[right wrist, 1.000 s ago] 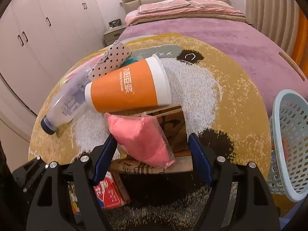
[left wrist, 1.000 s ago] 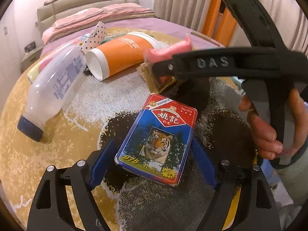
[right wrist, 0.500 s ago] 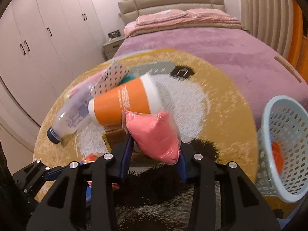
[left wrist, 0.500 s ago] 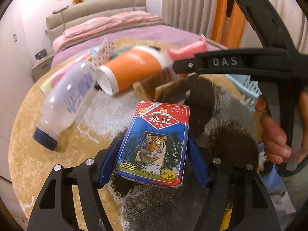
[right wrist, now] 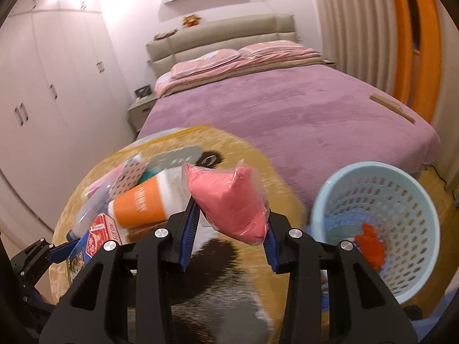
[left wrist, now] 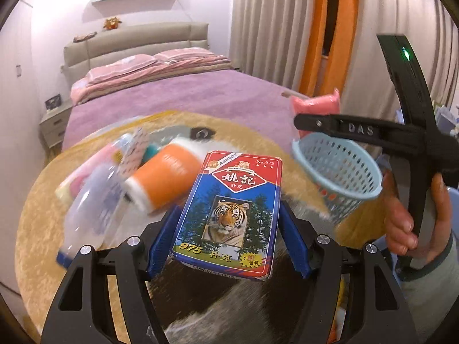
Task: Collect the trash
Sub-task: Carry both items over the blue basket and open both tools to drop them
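Bedroom, round rug (left wrist: 34,215) | left gripper (left wrist: 226,246) now clamps card box (left wrist: 229,212), lifted | right gripper (right wrist: 226,226) has closed on pink packet (right wrist: 226,200), raised | basket (right wrist: 401,200) near right, next drop | cup (right wrist: 140,203), bottle (left wrist: 94,209) remain.

Left hand-held gripper (left wrist: 229,230) clamped, raised, angled downward; right hand-held gripper (right wrist: 228,233) clamped too, a hand (left wrist: 413,218) gripping its handle

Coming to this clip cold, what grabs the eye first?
The tiger-printed card box fills the left wrist view, clamped in the left gripper. The right gripper grips a pink packet, with the pale blue basket just to its right. An orange cup lies behind on the yellow rug.
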Motion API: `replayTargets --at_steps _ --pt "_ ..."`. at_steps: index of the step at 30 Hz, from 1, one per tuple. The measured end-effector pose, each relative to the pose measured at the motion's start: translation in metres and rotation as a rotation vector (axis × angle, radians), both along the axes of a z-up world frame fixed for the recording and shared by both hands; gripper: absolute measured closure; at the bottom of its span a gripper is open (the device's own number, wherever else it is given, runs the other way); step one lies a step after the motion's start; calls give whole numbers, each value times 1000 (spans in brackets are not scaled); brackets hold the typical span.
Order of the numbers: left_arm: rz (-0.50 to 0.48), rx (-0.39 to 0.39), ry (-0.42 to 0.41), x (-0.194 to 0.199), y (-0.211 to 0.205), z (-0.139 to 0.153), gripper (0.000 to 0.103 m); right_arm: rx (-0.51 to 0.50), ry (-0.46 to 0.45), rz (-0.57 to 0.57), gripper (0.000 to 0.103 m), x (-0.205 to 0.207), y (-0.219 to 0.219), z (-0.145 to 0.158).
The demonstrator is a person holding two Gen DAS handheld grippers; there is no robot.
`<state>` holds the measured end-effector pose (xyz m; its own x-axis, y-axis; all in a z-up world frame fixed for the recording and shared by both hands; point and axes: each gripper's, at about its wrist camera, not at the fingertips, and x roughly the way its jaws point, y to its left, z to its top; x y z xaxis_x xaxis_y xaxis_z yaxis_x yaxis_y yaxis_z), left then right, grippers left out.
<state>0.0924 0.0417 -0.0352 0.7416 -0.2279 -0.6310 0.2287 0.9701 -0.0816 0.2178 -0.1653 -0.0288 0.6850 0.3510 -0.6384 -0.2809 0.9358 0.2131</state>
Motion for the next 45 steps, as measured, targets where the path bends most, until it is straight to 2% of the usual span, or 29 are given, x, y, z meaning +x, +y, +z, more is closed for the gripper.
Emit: replayTargets --at_steps 8,13,18,21,25,32,34,36,37,40,45 --pt "-68 -100 -8 37 -38 15 37 17 -2 -142 66 4 -63 6" --pt "-111 -107 1 57 -72 19 37 34 32 -227 66 13 -102 -2" --pt "-163 -115 9 81 -109 22 37 38 106 -327 66 25 -139 -19" --pt "-190 -119 21 97 -131 19 37 38 181 -388 66 37 -162 -37" --pt "-219 -125 60 118 -159 9 36 51 244 -425 65 43 -182 -59" --pt "-233 -141 117 146 -192 -11 36 48 295 -454 64 51 -200 -81" --pt "-231 -142 126 153 -197 -16 35 50 311 -456 61 54 -203 -86" --pt "-225 -158 129 158 -197 -19 28 59 327 -460 39 56 -207 -91" --pt "-218 -168 131 161 -196 -21 23 65 325 -465 36 55 -208 -92" --pt "-219 -199 141 162 -191 -23 22 60 320 -469 35 55 -210 -93" --pt "-207 -202 127 155 -180 -22 22 86 310 -487 35 50 -214 -88"
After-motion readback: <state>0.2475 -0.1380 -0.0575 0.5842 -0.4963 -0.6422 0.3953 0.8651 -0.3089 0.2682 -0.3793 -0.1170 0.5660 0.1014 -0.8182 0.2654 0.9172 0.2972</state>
